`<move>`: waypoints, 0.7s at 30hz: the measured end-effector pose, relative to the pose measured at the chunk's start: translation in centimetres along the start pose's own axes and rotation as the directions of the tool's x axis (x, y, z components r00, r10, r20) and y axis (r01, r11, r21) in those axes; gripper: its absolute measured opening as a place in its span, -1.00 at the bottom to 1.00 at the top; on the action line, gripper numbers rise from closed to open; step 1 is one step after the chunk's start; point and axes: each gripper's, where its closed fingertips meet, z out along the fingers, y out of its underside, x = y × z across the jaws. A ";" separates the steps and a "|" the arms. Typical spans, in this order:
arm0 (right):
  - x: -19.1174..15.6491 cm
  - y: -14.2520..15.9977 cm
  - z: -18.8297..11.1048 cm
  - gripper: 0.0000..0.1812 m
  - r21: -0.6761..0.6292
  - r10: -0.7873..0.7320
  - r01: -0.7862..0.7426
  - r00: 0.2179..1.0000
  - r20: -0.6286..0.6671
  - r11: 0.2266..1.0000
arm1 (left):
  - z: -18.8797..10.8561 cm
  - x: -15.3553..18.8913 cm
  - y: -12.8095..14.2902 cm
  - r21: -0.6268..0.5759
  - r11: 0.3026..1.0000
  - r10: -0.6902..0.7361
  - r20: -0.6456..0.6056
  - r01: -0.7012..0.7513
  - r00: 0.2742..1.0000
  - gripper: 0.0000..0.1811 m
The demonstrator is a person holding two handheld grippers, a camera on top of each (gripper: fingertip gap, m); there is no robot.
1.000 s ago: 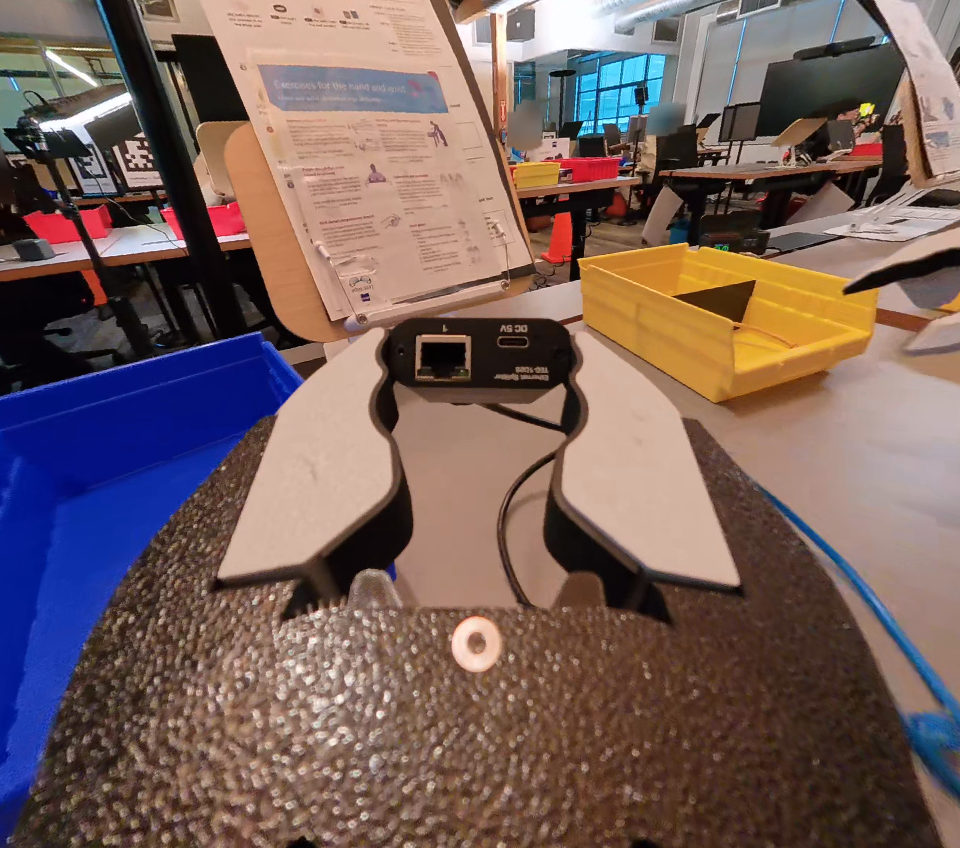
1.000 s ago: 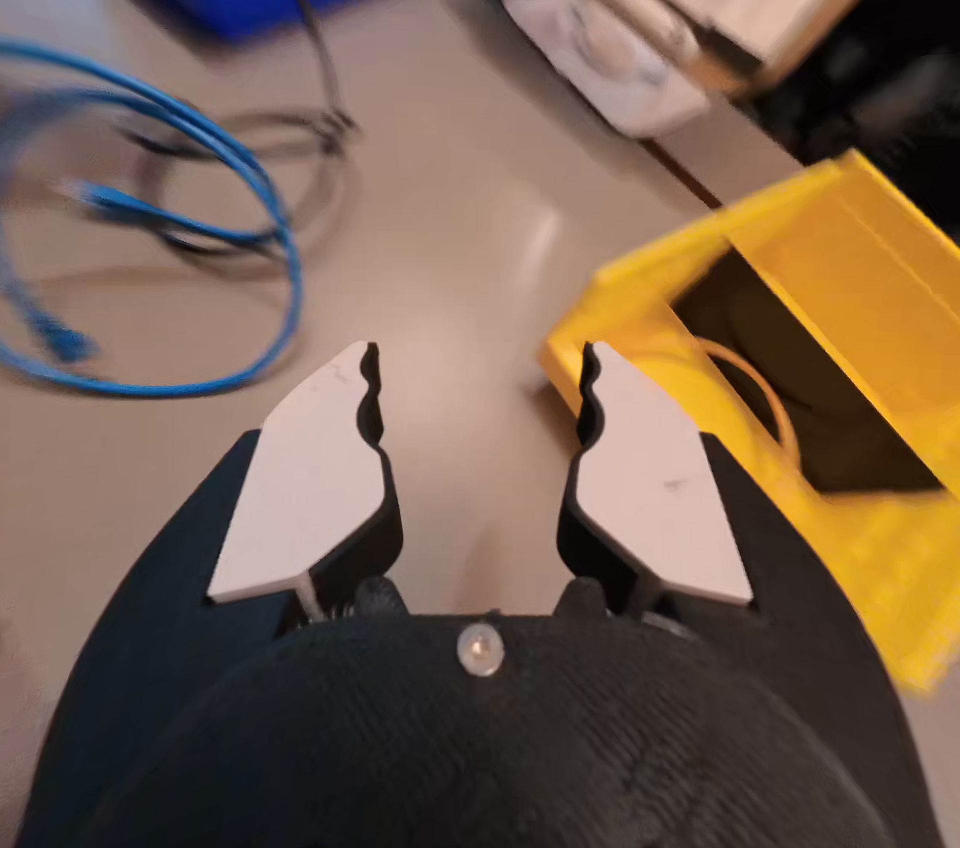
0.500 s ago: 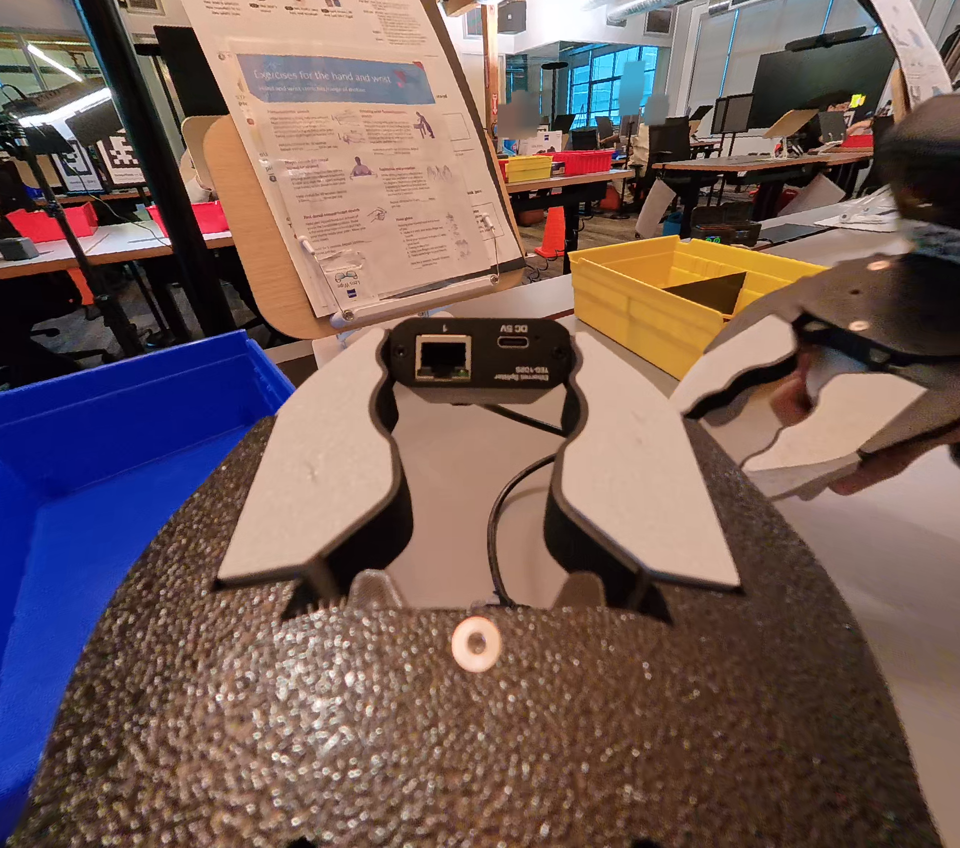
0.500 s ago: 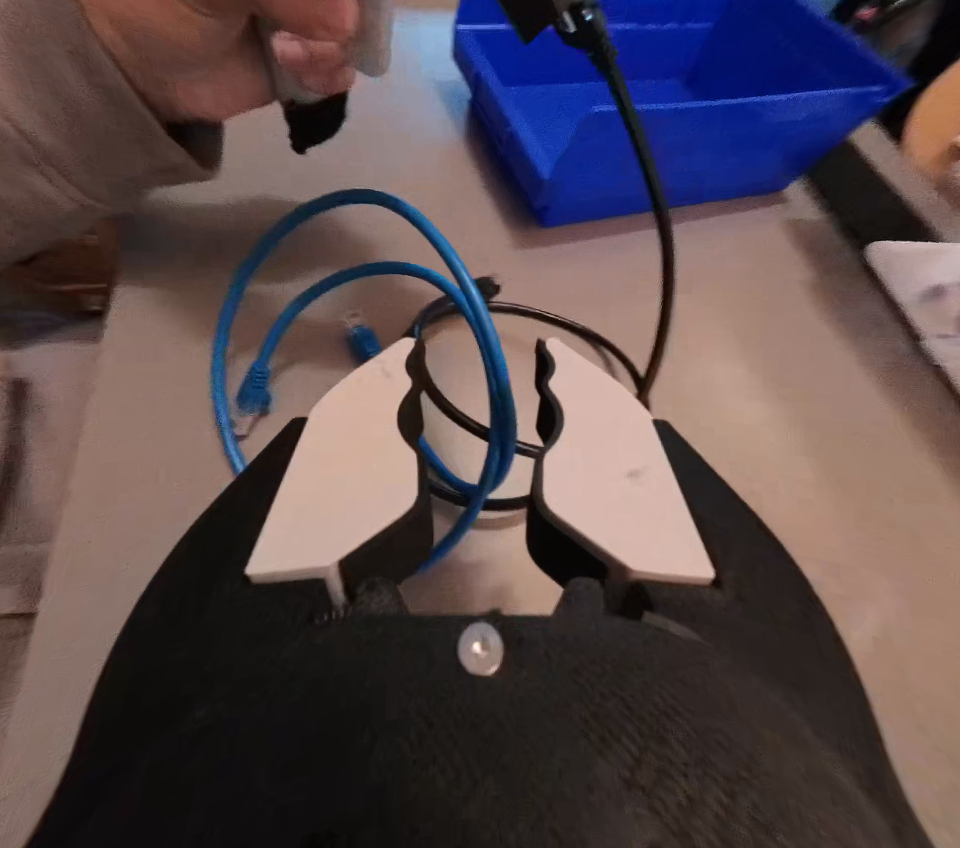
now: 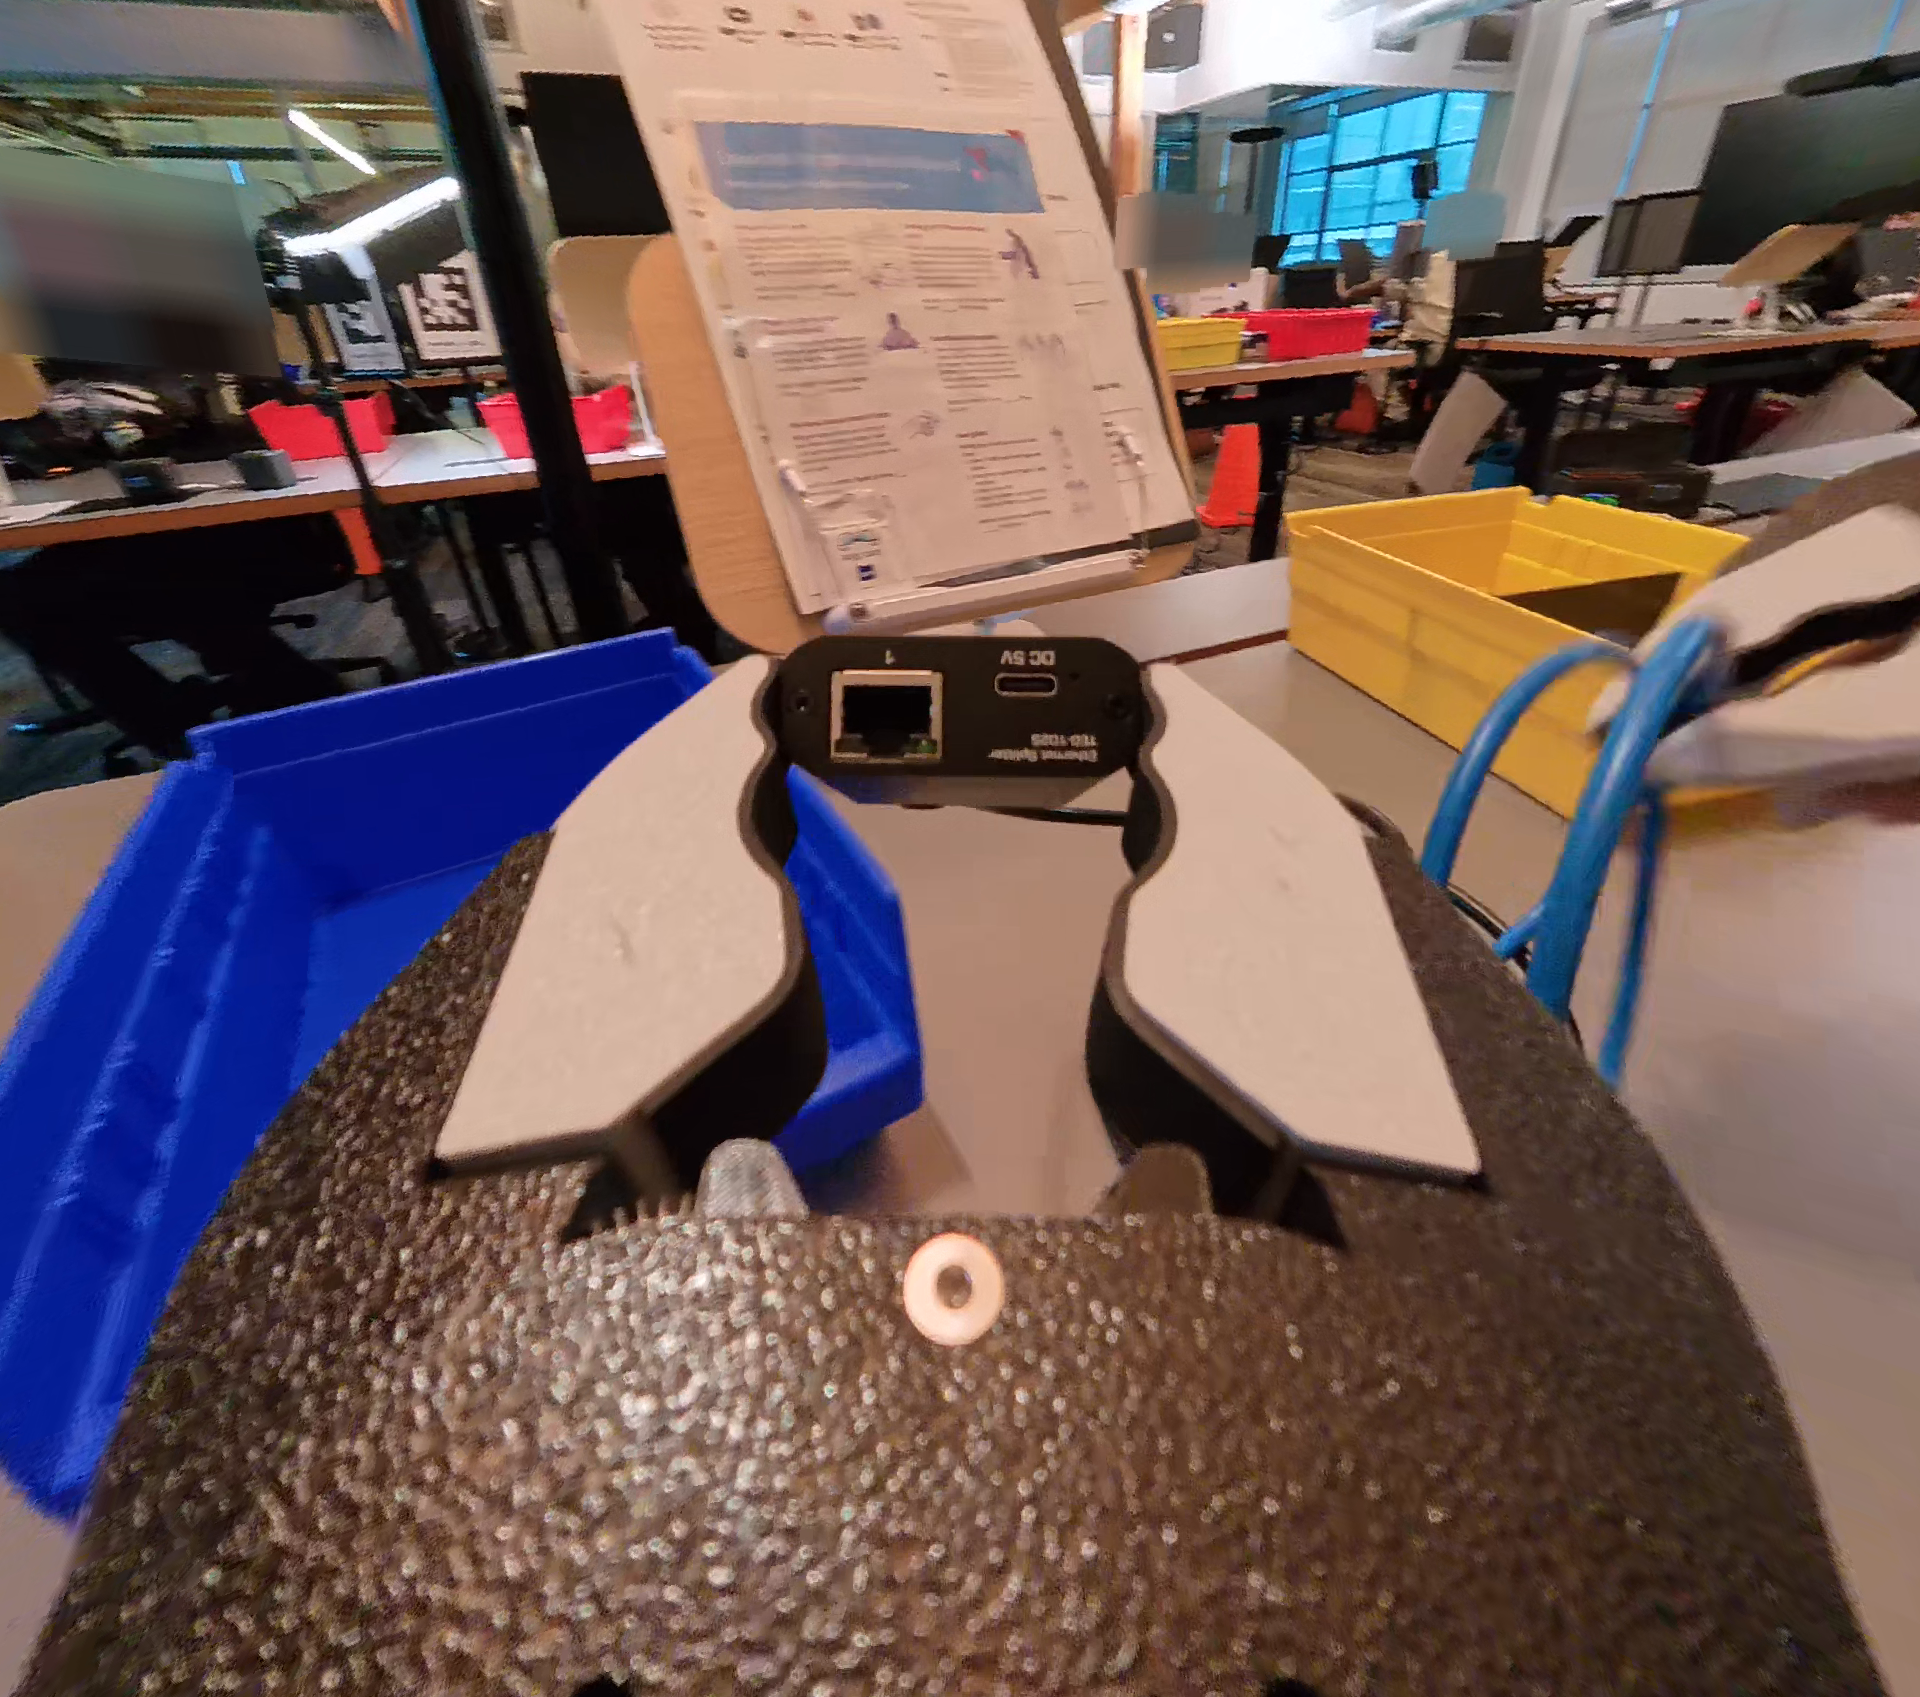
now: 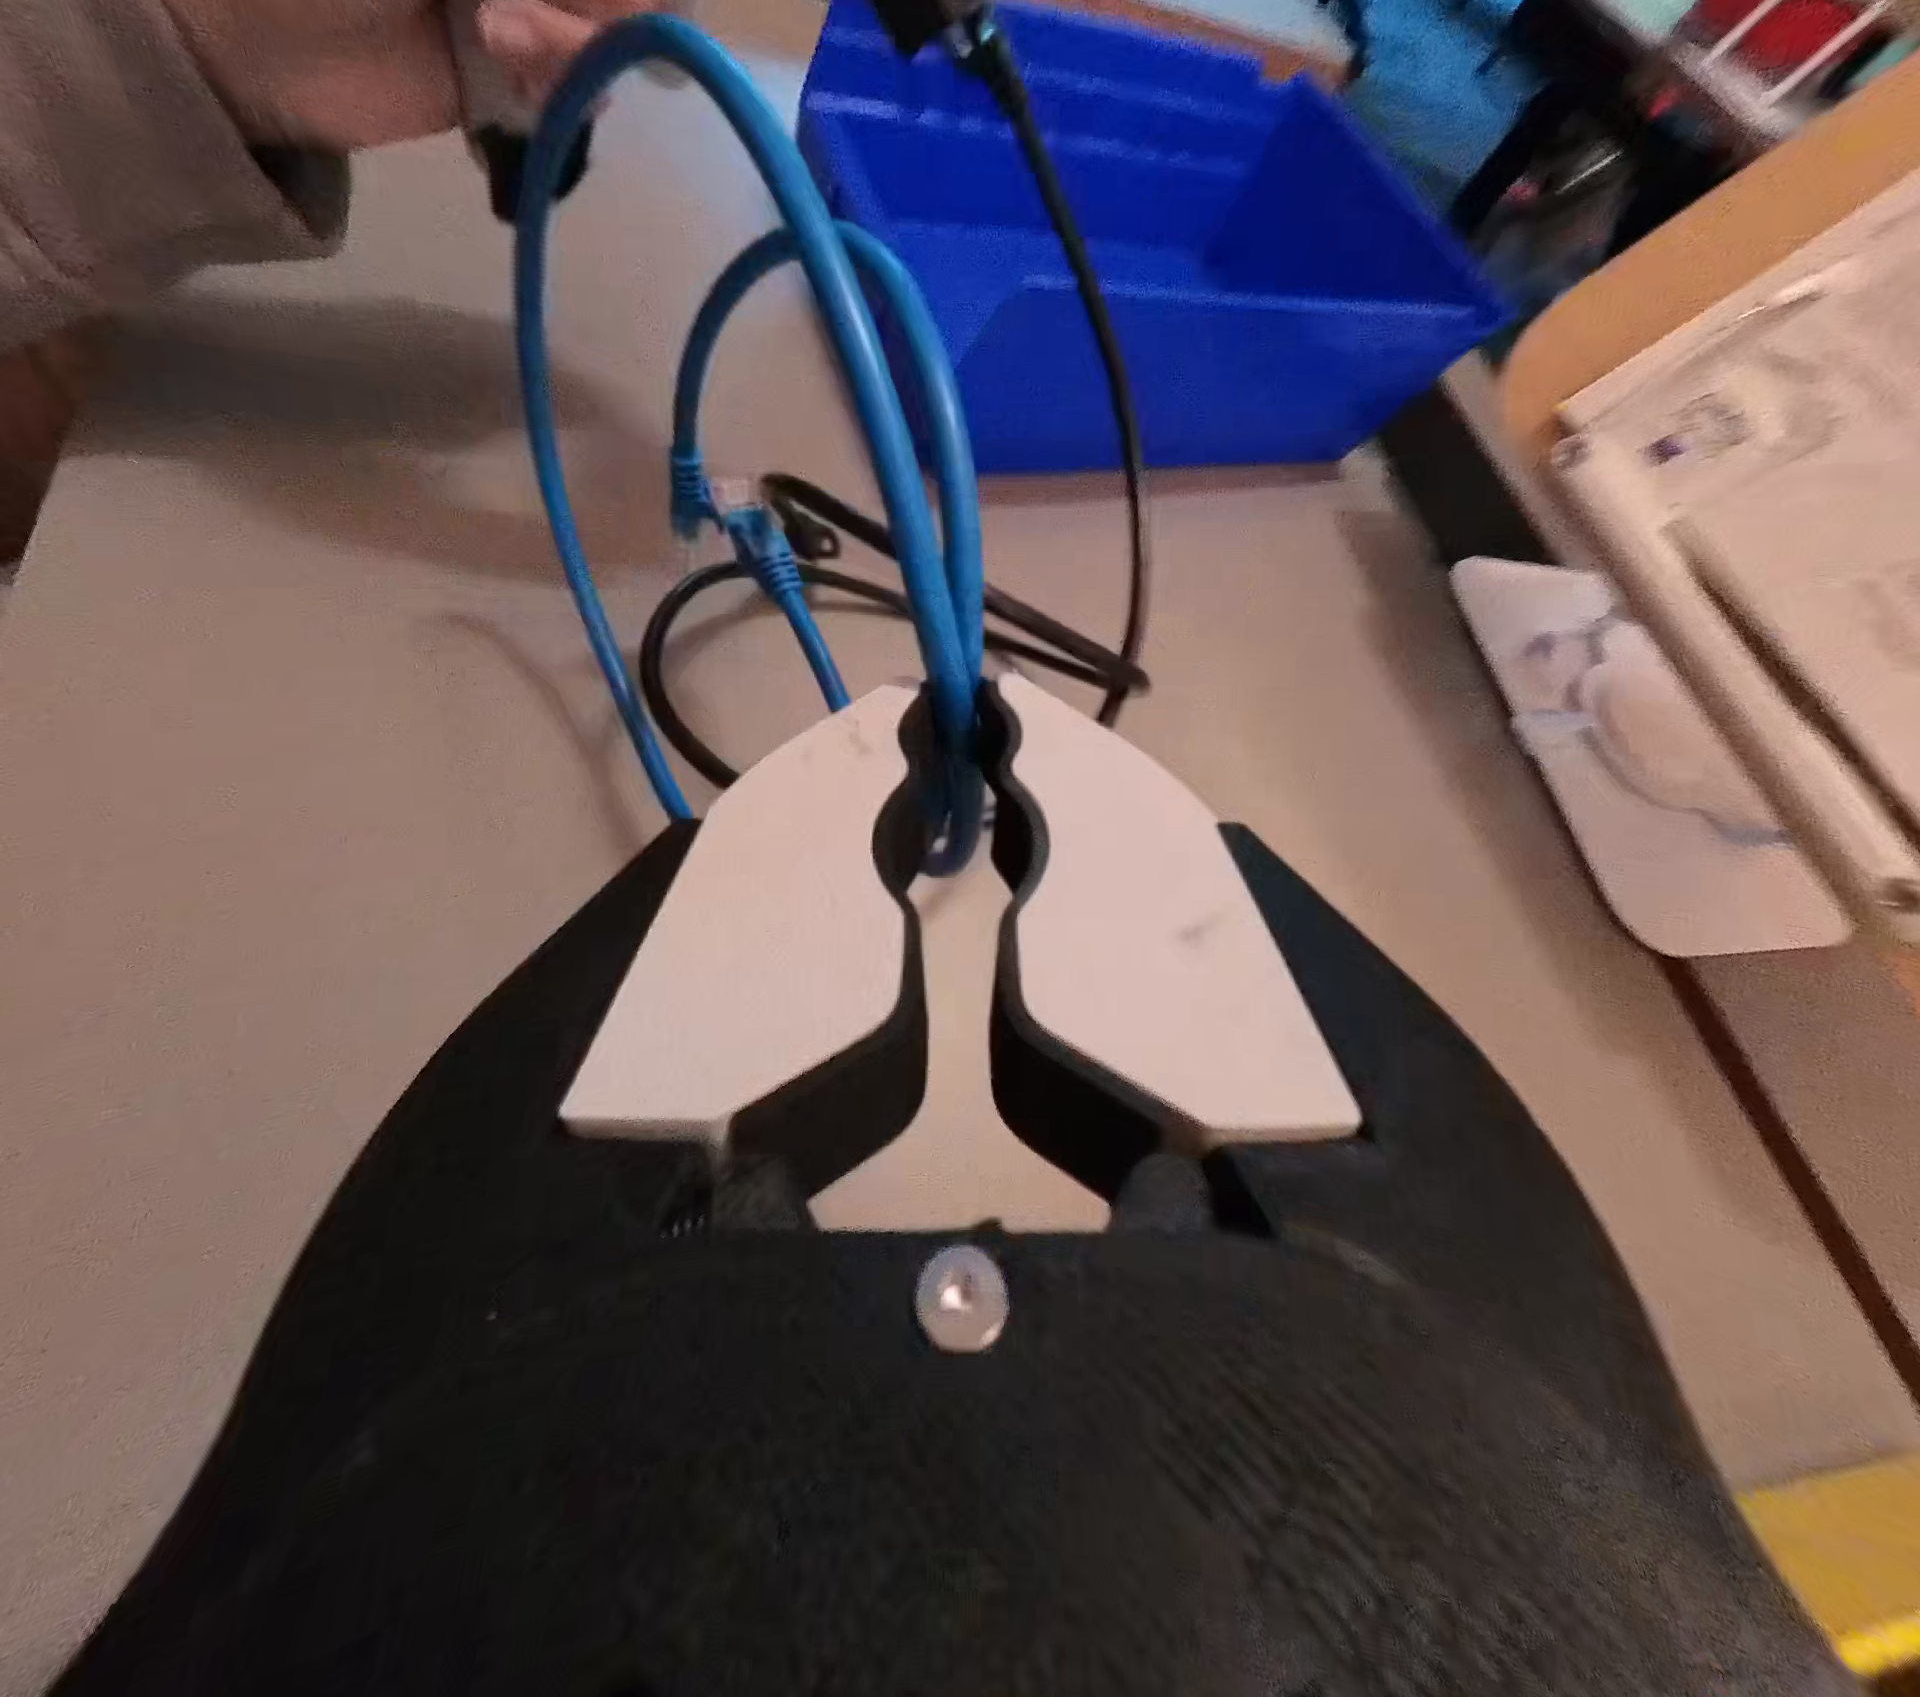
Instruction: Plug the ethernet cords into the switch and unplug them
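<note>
Tools (image 5: 956,717) clamped: switch (image 5: 961,707), cord (image 6: 951,712)

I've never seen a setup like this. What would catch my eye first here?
Probably the bright blue cable, looped up off the table and pinched in the right claw. Next, the small black switch held up in the left claw, its port facing the camera and empty. A blue bin and a yellow bin flank it.

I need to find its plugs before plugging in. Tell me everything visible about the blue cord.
The blue cord is thin, round, rubbery-looking and looped. The right gripper is shut on two strands of it, lifting tall arcs above the table. Both blue-booted plugs hang free, near a black cable.
</note>
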 end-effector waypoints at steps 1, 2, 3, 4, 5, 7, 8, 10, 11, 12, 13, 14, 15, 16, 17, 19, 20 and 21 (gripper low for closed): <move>0.8 -1.2 -1.7 -0.93 0.090 -0.019 0.023 0.999 -0.041 0.996 | -0.4 -1.0 -0.2 0.006 1.000 0.001 0.030 -0.001 1.000 -0.32; 1.1 -2.8 -3.7 -0.94 0.214 -0.043 0.057 0.997 -0.071 0.975 | -0.8 -1.9 -0.4 0.012 1.000 0.004 0.057 -0.004 0.998 -0.32; 2.0 -4.1 -6.0 -0.94 0.320 -0.028 0.071 0.990 -0.135 0.945 | -1.2 -2.7 -0.6 0.021 1.000 -0.004 0.067 0.002 0.998 -0.33; 3.5 -4.4 -8.1 -0.94 0.368 0.023 0.059 0.977 -0.213 0.928 | -1.6 -3.3 -0.9 0.037 0.999 -0.026 0.071 0.023 0.997 -0.33; 4.5 -4.2 -9.8 -0.93 0.386 0.053 0.053 0.964 -0.260 0.921 | -1.9 -3.8 -1.0 0.051 0.997 -0.055 0.069 0.052 0.996 -0.32; 6.4 -3.7 -12.8 -0.94 0.407 0.090 0.076 0.924 -0.373 0.910 | -2.0 -4.0 -1.1 0.065 0.994 -0.093 0.048 0.089 0.995 -0.32; 7.1 -3.0 -13.5 -0.93 0.377 0.106 0.056 0.912 -0.395 0.925 | -1.9 -3.7 -1.2 0.068 0.993 -0.097 0.033 0.095 0.995 -0.32; 8.3 -2.2 -15.3 -0.94 0.330 0.106 0.065 0.873 -0.476 0.942 | -1.6 -2.8 -1.2 0.060 0.995 -0.085 0.012 0.084 0.996 -0.32; 8.9 -1.9 -16.0 -0.94 0.296 0.101 0.061 0.858 -0.503 0.953 | -1.4 -2.2 -1.1 0.054 0.996 -0.073 -0.003 0.073 0.997 -0.32; 9.5 -1.0 -16.5 -0.94 0.239 0.106 0.021 0.855 -0.508 0.971 | -1.2 -1.6 -1.1 0.048 0.997 -0.061 -0.017 0.061 0.998 -0.33; 10.6 -0.1 -17.6 -0.94 0.177 0.108 -0.010 0.827 -0.552 0.984 | -0.9 -1.0 -1.0 0.041 0.998 -0.050 -0.027 0.051 0.998 -0.32; 12.1 1.2 -18.9 -0.94 0.107 0.097 -0.038 0.781 -0.617 0.994 | -0.7 -0.5 -0.9 0.036 0.998 -0.044 -0.038 0.045 0.998 -0.32; 13.6 2.8 -20.3 -0.94 0.021 0.075 -0.083 0.735 -0.673 0.996 | -0.6 -0.1 -0.9 0.034 0.998 -0.043 -0.053 0.044 0.998 -0.33; 14.9 4.5 -21.8 -0.94 -0.071 0.039 -0.130 0.690 -0.723 0.989 | -0.4 0.4 -0.8 0.029 0.999 -0.044 -0.069 0.046 0.997 -0.32; 16.3 6.1 -23.4 -0.94 -0.151 -0.011 -0.165 0.639 -0.769 0.975 | -0.2 0.6 -0.6 0.023 0.999 -0.044 -0.076 0.046 0.996 -0.32; 18.2 9.5 -25.3 -0.94 -0.283 -0.078 -0.241 0.618 -0.783 0.928 | 0.0 1.0 -0.4 0.017 0.999 -0.045 -0.089 0.046 0.995 -0.32; 18.5 11.2 -25.3 -0.94 -0.317 -0.059 -0.289 0.650 -0.758 0.903 | 0.0 1.2 -0.3 0.016 0.999 -0.048 -0.097 0.049 0.994 -0.32; 18.7 12.9 -25.0 -0.94 -0.338 -0.017 -0.336 0.687 -0.727 0.879 | 0.1 1.3 -0.3 0.014 0.999 -0.048 -0.099 0.050 0.994 -0.32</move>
